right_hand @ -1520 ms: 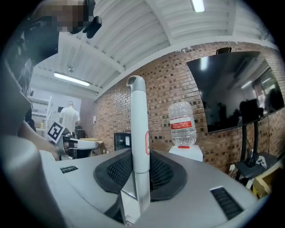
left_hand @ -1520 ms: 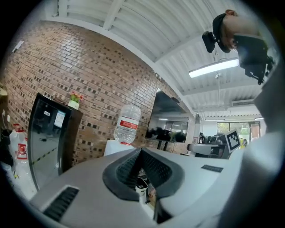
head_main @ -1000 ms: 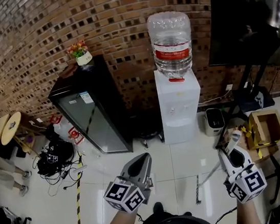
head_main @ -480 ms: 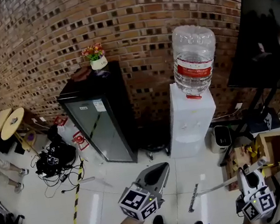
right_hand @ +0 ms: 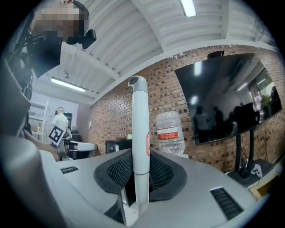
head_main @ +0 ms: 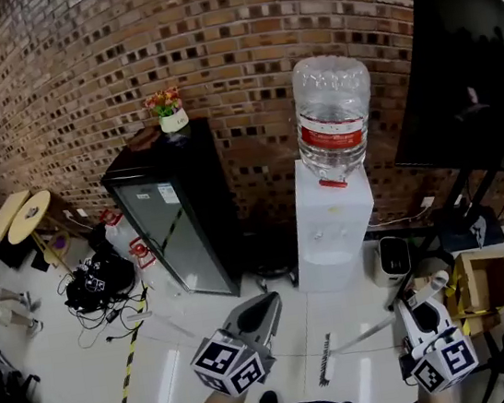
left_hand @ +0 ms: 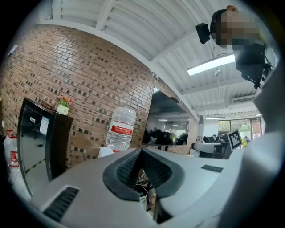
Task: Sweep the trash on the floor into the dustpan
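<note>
Two grippers are in view, each with one marker cube. The left gripper (head_main: 266, 304) sits at 11 o'clock from the person; its jaws are together with nothing between them. The right gripper (right_hand: 141, 153), at 2 o'clock, is clamped on one broom by its white handle (right_hand: 140, 124), which runs upright between the pads and rises well above them. In the head view the shaft slants down and leftward to one dark brush head (head_main: 323, 361), which is low at the white tiled floor (head_main: 204, 324) at 1 o'clock, between the two grippers; whether it touches the floor cannot be told. One white water dispenser (head_main: 331, 231) stands further out at 1 o'clock, carrying one bottle (head_main: 332, 110). One black cabinet (head_main: 176, 225) stands at 11 o'clock with one flower pot (head_main: 170, 114) on top. One dark screen (head_main: 471, 72) is at 2 o'clock, with one open cardboard box (head_main: 484, 277) below it. One yellow-black tape strip (head_main: 131, 366) and one tangle of cables (head_main: 96, 281) lie at 10 o'clock.
</note>
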Tool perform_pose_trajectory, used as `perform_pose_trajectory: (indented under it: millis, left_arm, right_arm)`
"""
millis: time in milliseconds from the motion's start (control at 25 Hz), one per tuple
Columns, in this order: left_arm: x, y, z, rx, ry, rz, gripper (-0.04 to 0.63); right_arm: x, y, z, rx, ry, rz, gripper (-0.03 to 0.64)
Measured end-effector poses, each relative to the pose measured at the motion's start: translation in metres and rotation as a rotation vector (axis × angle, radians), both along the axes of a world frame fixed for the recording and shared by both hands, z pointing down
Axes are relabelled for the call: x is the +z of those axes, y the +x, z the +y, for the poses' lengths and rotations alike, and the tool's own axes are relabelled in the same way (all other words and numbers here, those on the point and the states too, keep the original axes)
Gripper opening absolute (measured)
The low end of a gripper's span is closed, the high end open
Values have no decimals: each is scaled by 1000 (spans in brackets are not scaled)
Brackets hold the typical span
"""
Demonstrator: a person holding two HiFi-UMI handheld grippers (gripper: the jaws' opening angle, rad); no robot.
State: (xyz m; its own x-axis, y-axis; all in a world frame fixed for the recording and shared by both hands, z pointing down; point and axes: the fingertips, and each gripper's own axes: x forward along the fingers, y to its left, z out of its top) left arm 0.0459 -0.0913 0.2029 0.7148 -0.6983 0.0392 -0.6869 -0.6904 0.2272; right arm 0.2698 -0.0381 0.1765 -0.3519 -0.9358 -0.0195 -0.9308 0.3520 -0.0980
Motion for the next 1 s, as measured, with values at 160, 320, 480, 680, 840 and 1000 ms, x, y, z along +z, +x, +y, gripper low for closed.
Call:
perform_pose_trajectory:
  millis: [160, 320, 480, 680, 840, 1000]
  left_arm:
    - [-9, 21, 2, -16, 35, -19, 2]
    - [-9, 31, 2, -31, 35, -28, 2]
    - [-4, 42, 7, -32, 27, -25, 2]
    - [-5, 52, 8, -18, 27, -31, 0]
    - [-5, 58, 12, -8, 36, -35, 2]
    - [4, 62, 17, -10, 25, -54, 2]
  right_arm:
    - [-1, 19, 3, -25, 3, 14, 106]
    - [-2, 36, 4, -16, 4, 28, 106]
    - [-6, 60, 10, 21, 22, 33, 106]
    - [-9, 82, 16, 66, 26, 51, 106]
    - [-10, 88, 19, 67, 26, 65, 106]
    - [-7, 95, 21, 62, 28, 69, 106]
